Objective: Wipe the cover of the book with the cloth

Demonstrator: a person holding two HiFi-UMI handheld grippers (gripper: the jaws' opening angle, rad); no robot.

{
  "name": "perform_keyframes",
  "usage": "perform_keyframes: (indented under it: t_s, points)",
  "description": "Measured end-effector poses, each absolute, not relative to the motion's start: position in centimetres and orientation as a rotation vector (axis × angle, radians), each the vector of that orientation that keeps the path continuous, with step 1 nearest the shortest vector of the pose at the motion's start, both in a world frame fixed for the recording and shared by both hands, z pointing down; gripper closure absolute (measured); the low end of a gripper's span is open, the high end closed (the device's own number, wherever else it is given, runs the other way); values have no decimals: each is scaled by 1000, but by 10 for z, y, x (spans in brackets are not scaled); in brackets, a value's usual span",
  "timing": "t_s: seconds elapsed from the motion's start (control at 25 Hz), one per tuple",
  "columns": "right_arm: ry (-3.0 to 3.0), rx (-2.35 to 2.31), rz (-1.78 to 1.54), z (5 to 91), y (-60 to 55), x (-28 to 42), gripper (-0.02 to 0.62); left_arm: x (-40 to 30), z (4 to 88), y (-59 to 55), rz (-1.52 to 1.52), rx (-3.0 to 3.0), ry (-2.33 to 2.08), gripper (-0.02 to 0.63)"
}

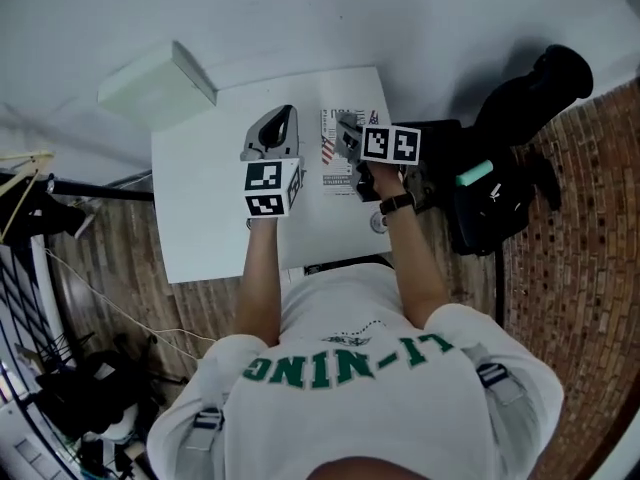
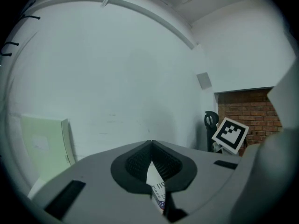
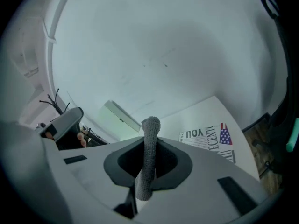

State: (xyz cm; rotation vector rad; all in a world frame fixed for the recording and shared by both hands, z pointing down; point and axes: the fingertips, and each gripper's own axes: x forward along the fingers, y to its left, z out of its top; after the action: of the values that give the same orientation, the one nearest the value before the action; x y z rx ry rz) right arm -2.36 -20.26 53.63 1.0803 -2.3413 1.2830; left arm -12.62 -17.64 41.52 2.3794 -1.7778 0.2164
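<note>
1. Person, white shirt with green lettering, at the table's near edge. Both forearms reach out over the table, a white top. There is a dark watch on the right wrist.
2. Left gripper, above the table's middle. In its own view I see the jaws closed on a white printed edge of the book.
3. Right gripper, above the table's right half, just beside the left one. I see its jaws clamped on the cloth, a grey knitted fold standing up between them.
4. Book, white cover with dark print and a small flag emblem. It lies on the table's far right part, partly under the right gripper.
5. Box, pale green and flat, at the table's far left corner.
6. Black bags, on the brick floor off the table's right side.
7. Wall, plain white, behind the table.
</note>
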Motion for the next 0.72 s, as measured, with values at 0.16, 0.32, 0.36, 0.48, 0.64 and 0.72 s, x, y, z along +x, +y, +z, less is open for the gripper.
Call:
perform_keyframes:
  t_s: [0.16, 0.32, 0.36, 0.48, 0.64, 0.72]
  points:
    - [-2275, 951, 1418, 591, -242, -47, 563, -140, 440, -209, 254, 2309, -1786, 592]
    - [-2154, 904, 1450, 648, -266, -63, 560, -152, 471, -228, 298, 2239, -1777, 592]
    - [-2129, 893, 1457, 659, -272, -67, 560, -155, 478, -232, 313, 2223, -1774, 592]
    - [-2099, 860, 1474, 684, -289, -77, 560, -159, 496, -241, 351, 2191, -1761, 592]
    - [-2058, 819, 1497, 703, -307, -84, 560, -160, 514, -252, 380, 2175, -1743, 592]
    - [-2025, 811, 1488, 711, -308, -84, 560, -159, 520, -255, 395, 2168, -1737, 592]
